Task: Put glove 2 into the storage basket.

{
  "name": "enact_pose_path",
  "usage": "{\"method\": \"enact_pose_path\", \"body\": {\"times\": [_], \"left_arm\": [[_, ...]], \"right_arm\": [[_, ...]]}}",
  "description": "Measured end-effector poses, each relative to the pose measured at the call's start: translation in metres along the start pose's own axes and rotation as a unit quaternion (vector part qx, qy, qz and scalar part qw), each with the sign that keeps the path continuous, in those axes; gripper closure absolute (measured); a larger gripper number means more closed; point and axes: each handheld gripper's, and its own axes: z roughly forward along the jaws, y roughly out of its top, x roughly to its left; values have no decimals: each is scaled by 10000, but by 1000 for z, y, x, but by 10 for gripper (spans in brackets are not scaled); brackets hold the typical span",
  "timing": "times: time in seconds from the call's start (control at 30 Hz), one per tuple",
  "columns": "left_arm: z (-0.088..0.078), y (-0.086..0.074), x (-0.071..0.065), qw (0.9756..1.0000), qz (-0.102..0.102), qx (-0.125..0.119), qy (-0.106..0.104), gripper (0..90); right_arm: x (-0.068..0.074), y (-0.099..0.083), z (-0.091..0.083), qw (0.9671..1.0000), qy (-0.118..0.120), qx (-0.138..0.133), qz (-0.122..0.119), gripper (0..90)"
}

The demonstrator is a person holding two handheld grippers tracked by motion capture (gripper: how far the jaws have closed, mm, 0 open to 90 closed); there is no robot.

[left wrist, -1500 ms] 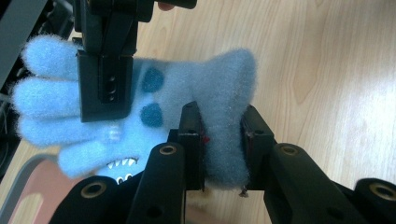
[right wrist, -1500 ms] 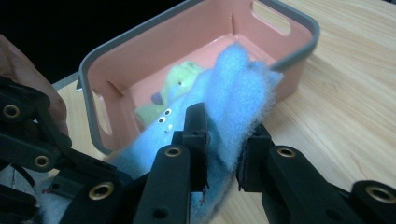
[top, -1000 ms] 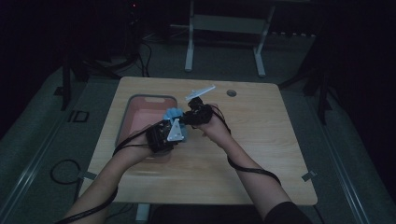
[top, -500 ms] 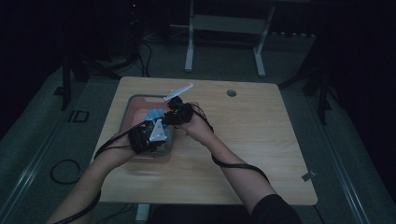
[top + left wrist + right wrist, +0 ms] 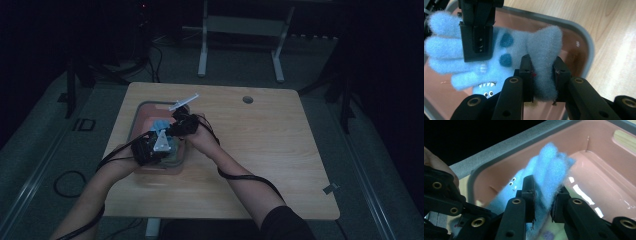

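Note:
A fuzzy light-blue glove (image 5: 541, 40) with dark spots, small eyes and printed teeth hangs between both grippers. My left gripper (image 5: 542, 62) is shut on a thick fold of it. The right gripper (image 5: 476, 32) pinches the finger end farther off. In the right gripper view my right gripper (image 5: 544, 187) is shut on the blue glove (image 5: 549, 162), just above the pink bin (image 5: 599, 150); the left gripper (image 5: 449, 205) shows at the lower left. From above, the left gripper (image 5: 152, 145) and right gripper (image 5: 182, 122) hold the glove (image 5: 161, 125) over the bin (image 5: 142, 105).
The grey-rimmed pink bin stands on the left part of a wooden table (image 5: 260, 140). A round grommet hole (image 5: 247, 99) lies near the far edge. Something pale and patterned (image 5: 549, 235) lies on the bin's floor. Cables trail from both grippers across the table and off its front.
Both hands have carried the glove leftward and lower, from beside the bin's right edge to over the bin. Both grips have stayed as they were.

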Motion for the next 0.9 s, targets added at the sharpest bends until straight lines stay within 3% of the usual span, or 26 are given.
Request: {"method": "enact_pose_path", "body": {"times": [0.27, 0.5, 0.8, 0.9], "left_arm": [[20, -5, 9, 9996, -201, 75, -200, 751], [32, -5, 12, 9992, -186, 230, -279, 750], [40, -7, 18, 9979, -398, 266, -428, 737], [42, -8, 18, 9979, -419, 274, -410, 724]], "right_arm": [[-16, -6, 18, 9997, -167, 171, 104, 765], [-18, -7, 23, 9984, -373, 410, 64, 749], [-25, -4, 24, 9976, -542, 433, -27, 603], [-30, -5, 21, 9978, -546, 365, 122, 568]]}}
